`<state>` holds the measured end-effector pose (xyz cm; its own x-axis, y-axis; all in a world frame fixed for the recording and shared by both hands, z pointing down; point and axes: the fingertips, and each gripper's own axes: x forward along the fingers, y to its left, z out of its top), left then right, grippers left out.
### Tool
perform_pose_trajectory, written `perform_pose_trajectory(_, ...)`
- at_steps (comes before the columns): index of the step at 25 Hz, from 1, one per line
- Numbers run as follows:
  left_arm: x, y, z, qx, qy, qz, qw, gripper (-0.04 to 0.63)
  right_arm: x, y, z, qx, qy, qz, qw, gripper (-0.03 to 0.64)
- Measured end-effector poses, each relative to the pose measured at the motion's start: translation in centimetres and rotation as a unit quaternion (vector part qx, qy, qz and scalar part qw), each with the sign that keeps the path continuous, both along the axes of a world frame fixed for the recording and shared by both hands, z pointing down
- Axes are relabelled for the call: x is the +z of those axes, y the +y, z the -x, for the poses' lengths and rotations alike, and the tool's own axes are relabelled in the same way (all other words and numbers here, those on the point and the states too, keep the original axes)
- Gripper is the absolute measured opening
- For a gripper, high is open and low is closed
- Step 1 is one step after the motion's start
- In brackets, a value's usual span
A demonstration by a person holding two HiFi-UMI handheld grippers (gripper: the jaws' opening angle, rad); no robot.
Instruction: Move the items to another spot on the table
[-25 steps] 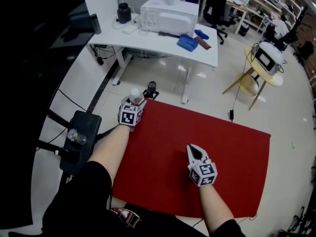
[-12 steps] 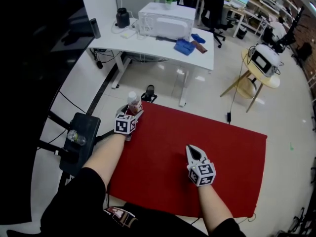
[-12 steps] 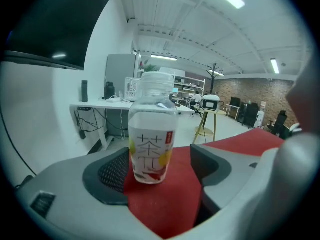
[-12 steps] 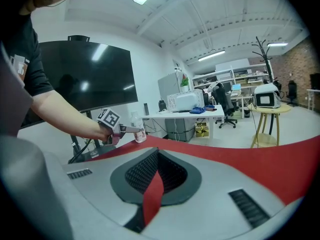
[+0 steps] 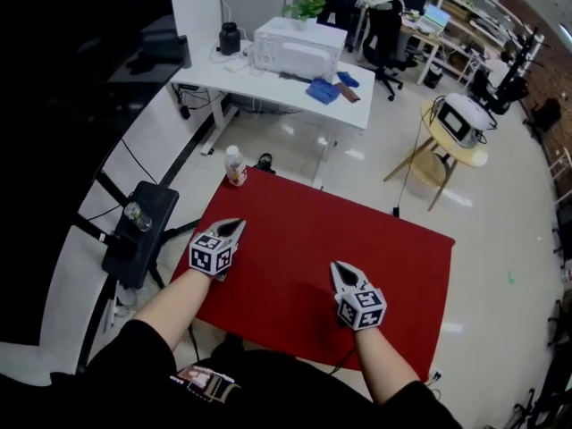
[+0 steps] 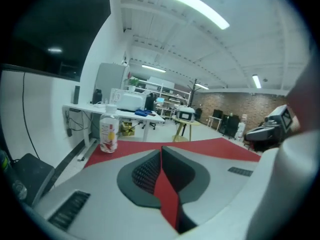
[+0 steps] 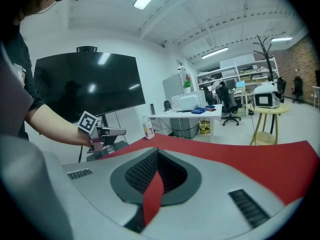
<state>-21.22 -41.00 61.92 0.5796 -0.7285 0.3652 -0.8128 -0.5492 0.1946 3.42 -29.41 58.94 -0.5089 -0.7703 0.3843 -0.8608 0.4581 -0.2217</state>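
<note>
A red bench [image 5: 357, 239] stands in an open office. The bottle [image 5: 235, 165] stands upright at its far left corner. The left tongs [image 5: 236, 226], well apart from the bottle, have just been closing and are clenched on nothing. The right tongs [image 5: 343, 270] are clenched too, empty.

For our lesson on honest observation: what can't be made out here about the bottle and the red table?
Print on the bottle: too small in the head view, blurred in the left gripper view.
Part of the red table near edge: head view, hidden by the person's arms and torso.
</note>
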Motion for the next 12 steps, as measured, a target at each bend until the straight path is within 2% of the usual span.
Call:
perform_pose_trajectory(1,-0.9,2.2,-1.7,0.024,0.012,-0.004,0.9996,-0.008,-0.4,1.2,-0.4,0.0,0.0,0.002,1.0,-0.008)
perform_pose_trajectory(3,-2.2,6.5,-5.0,0.072,0.039,-0.003,0.9966,-0.008,-0.7,3.7,-1.1,0.004,0.0,0.008,1.0,-0.008)
perform_pose_trajectory(6,-3.9,12.8,-8.5,0.138,0.078,0.009,0.9873,-0.009,-1.3,7.6,-1.7,0.012,0.007,0.016,1.0,-0.008)
perform_pose_trajectory(8,-5.3,16.5,-9.9,0.188,0.09,0.011,0.978,-0.009,-2.1,9.8,-1.9,0.024,0.015,0.014,1.0,-0.008)
perform_pose_trajectory(12,-8.2,24.2,-10.6,0.292,0.094,0.003,0.9518,-0.009,-4.5,14.1,-1.4,0.056,0.016,-0.001,0.998,-0.006)
